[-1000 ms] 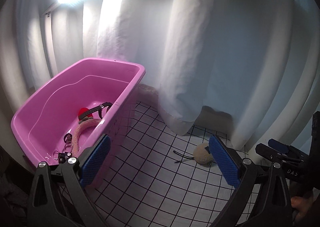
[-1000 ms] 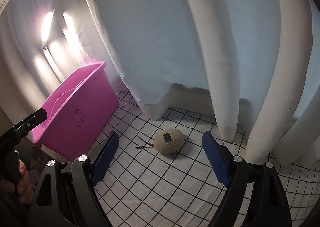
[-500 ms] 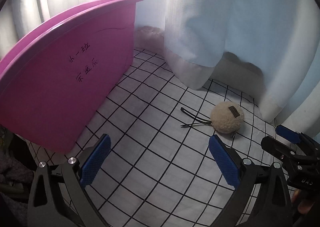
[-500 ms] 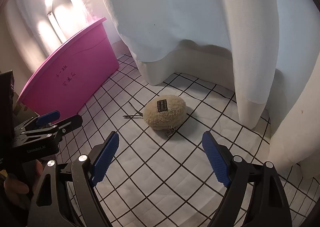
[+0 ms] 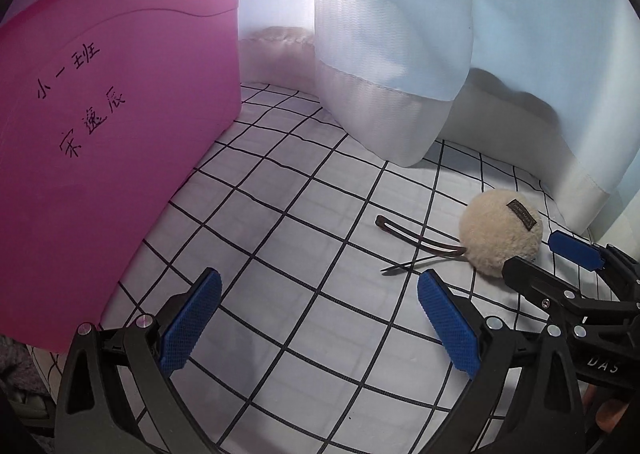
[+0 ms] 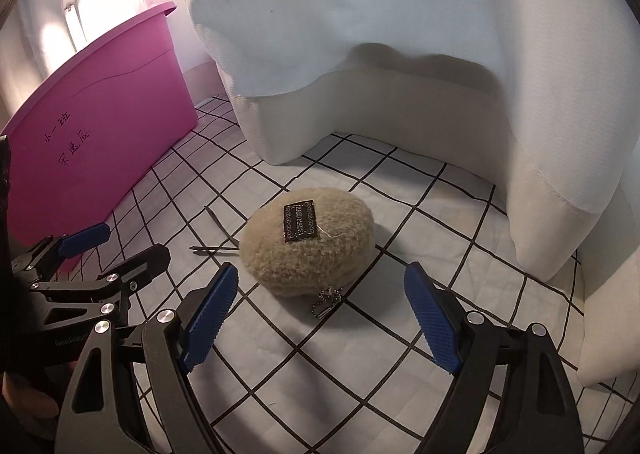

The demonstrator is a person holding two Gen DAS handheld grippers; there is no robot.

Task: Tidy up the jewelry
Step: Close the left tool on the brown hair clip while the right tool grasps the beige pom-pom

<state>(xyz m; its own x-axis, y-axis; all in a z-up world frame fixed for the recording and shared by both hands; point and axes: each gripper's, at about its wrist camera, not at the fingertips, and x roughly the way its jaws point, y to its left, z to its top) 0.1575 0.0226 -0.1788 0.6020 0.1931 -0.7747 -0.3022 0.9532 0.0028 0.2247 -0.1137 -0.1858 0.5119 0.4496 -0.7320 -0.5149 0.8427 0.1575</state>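
Note:
A beige fluffy pom-pom charm [image 6: 308, 242] with a dark label and a small ball chain [image 6: 326, 300] lies on the white grid cloth [image 6: 360, 374]. It also shows in the left wrist view [image 5: 500, 238]. A thin dark hair clip [image 5: 416, 242] lies just left of it, also in the right wrist view [image 6: 218, 234]. My right gripper [image 6: 320, 318] is open and empty, low over the cloth, its jaws straddling the near side of the charm. My left gripper [image 5: 320, 318] is open and empty, left of the charm. The pink tub [image 5: 100, 133] stands at the left; its inside is hidden.
White curtains [image 6: 360, 33] hang to the cloth behind and to the right of the charm. The pink tub [image 6: 96, 133] has black handwriting on its side. The left gripper [image 6: 84, 254] shows at the left of the right wrist view, the right gripper [image 5: 568, 270] at the right of the left wrist view.
Both grippers have dropped toward the cloth and moved forward. The charm is now much nearer my right gripper. The tub's inside has gone out of the left wrist view.

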